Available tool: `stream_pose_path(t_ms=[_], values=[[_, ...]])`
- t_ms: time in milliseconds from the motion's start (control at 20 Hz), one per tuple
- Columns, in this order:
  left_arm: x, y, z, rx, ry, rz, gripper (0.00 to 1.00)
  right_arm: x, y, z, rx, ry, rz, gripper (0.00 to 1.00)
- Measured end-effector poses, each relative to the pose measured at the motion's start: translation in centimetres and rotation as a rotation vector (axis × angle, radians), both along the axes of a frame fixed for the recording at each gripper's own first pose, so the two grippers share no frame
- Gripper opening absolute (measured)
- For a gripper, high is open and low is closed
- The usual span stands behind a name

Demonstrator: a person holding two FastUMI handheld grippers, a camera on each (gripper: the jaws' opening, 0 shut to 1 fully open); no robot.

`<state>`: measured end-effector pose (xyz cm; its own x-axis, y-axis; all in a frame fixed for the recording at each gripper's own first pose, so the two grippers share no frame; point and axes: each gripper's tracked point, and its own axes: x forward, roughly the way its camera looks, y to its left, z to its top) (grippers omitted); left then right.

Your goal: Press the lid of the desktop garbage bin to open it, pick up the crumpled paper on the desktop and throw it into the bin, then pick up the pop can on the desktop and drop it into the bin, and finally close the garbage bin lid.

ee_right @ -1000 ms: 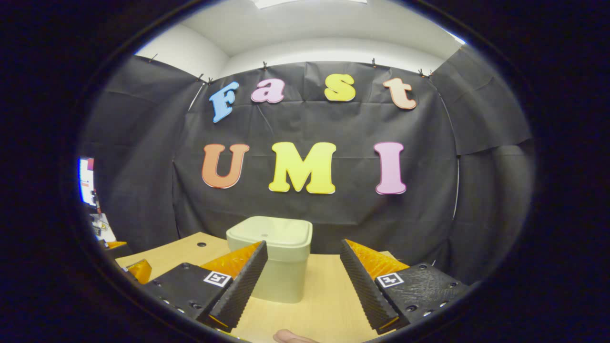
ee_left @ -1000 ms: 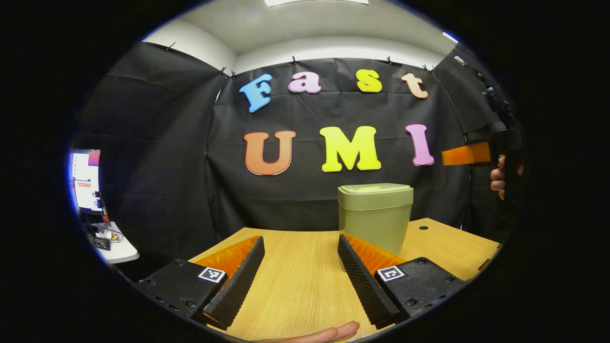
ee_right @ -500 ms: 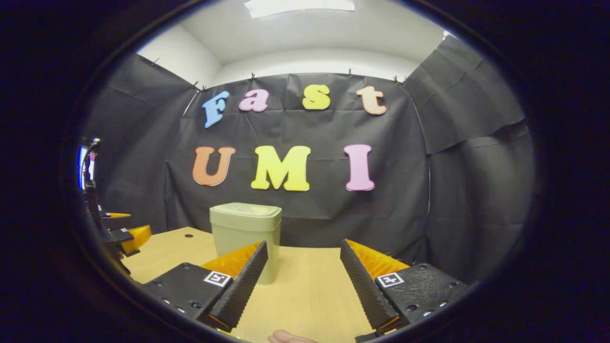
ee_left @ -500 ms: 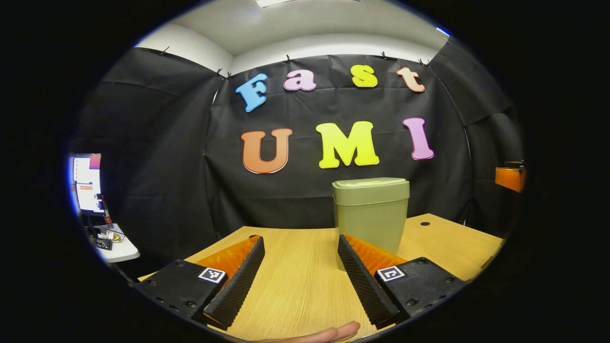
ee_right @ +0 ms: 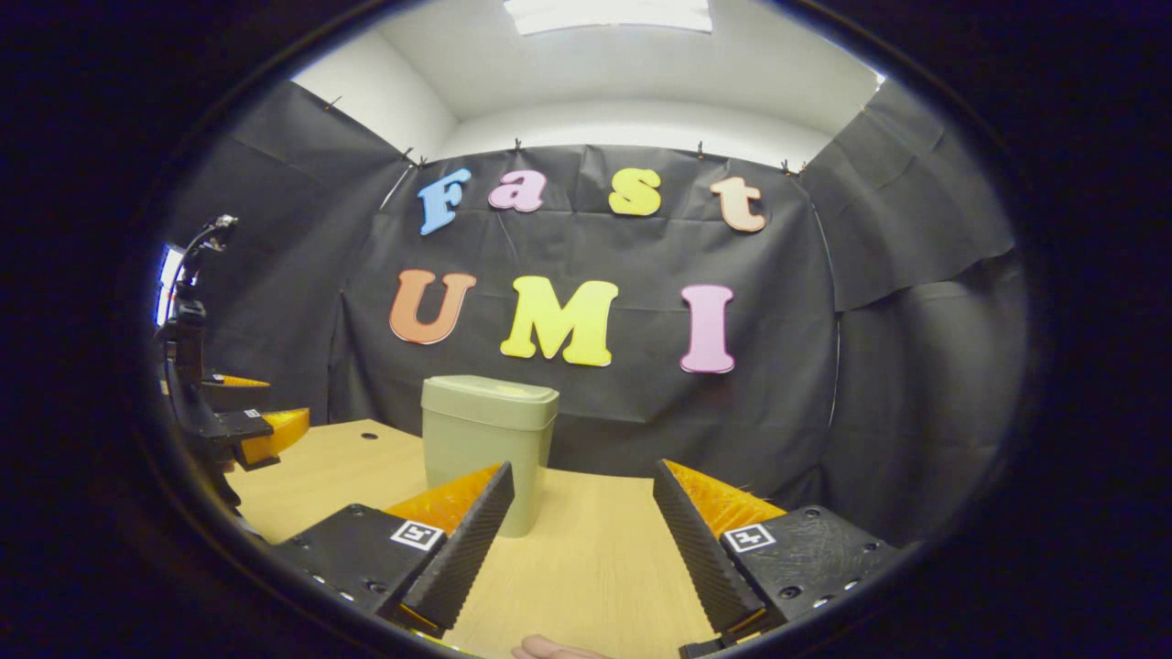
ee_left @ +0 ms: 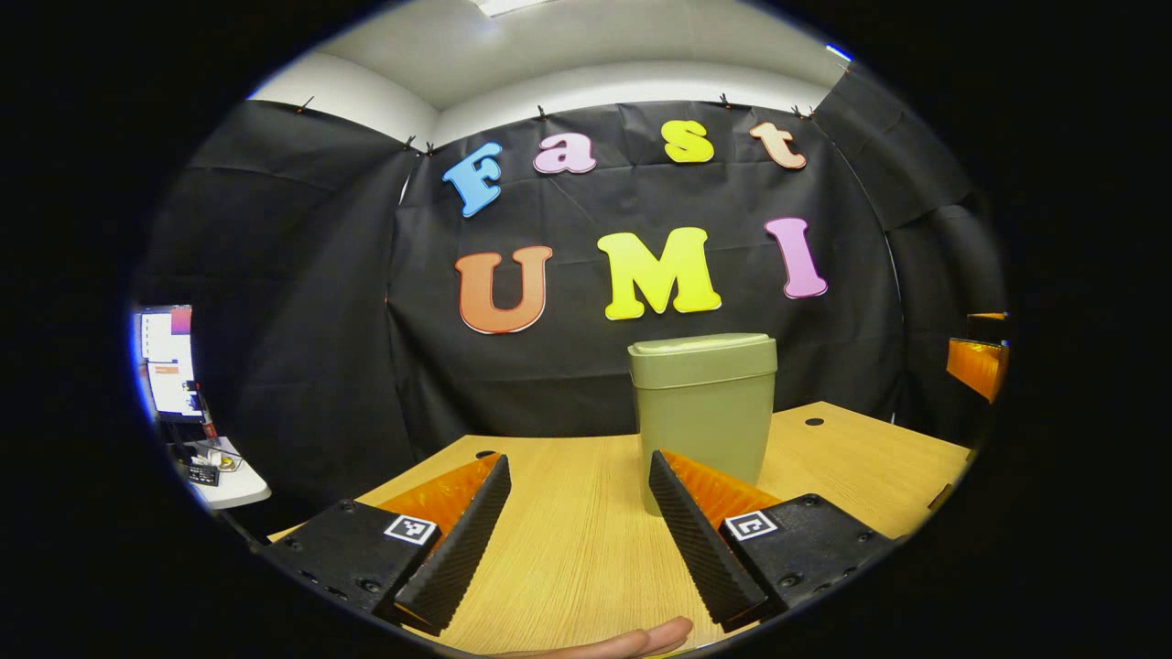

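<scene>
The olive-green garbage bin [ee_left: 701, 412] stands upright on the wooden table [ee_left: 568, 549], its lid [ee_left: 702, 348] shut. In the left gripper view it is just behind the right finger of my left gripper [ee_left: 577, 465], which is open and holds nothing. In the right gripper view the bin [ee_right: 485, 458] stands behind the left finger of my right gripper [ee_right: 582, 469], also open with nothing in it. The left gripper [ee_right: 247, 428] also shows at the far left of that view, and the right gripper [ee_left: 978, 361] at the far right edge of the left gripper view.
Black cloth walls close the booth behind and beside the table. A cable hole [ee_left: 814, 422] lies in the tabletop to the right of the bin. Beyond the table's left end, a monitor [ee_left: 167, 361] stands on a white side table [ee_left: 229, 485]. A person's fingertip [ee_left: 641, 639] shows at the bottom edge.
My right gripper has dropped from above the bin to about lid height and pulled back to its right. The left gripper has shifted only slightly. The lid stays shut.
</scene>
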<state>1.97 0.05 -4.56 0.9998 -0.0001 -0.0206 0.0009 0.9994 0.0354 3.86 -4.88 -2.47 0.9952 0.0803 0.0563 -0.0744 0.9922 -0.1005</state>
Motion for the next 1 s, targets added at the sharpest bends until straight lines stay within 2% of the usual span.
stream_pose_path(t_ms=[50,100,150,250,300,350,400,450,1000], values=[[0.1,0.0,0.0,0.002,-0.005,-0.002,0.98,0.1,-0.2,-0.1,0.001,0.001,-0.009,0.98],[0.1,0.0,0.1,0.001,-0.006,0.001,0.98,0.2,-0.5,-0.1,0.003,0.001,-0.02,0.95],[0.0,0.0,0.0,-0.001,-0.003,0.002,0.98,0.4,-0.6,-0.2,0.011,0.002,-0.026,0.97],[-0.1,0.0,-0.2,-0.007,0.005,-0.002,0.98,0.3,-0.6,-0.5,0.028,0.012,-0.021,0.95],[0.0,-0.2,-0.2,-0.01,0.007,-0.003,0.98,0.3,-0.5,-0.5,0.034,0.016,-0.018,0.98],[-0.1,-0.4,-0.2,-0.011,0.01,-0.004,0.98,0.4,-0.7,-0.6,0.035,0.02,-0.019,0.95],[-0.2,-0.4,-0.2,-0.011,0.009,-0.006,0.98,0.4,-0.8,-0.8,0.03,0.024,-0.022,0.97],[-0.2,-0.5,-0.2,-0.011,0.009,-0.007,0.98,0.4,-1.0,-0.8,0.025,0.025,-0.028,0.95],[-0.6,-1.1,0.3,0.0,-0.005,-0.017,0.98,0.3,-0.7,-1.6,0.041,0.04,-0.034,0.95]])
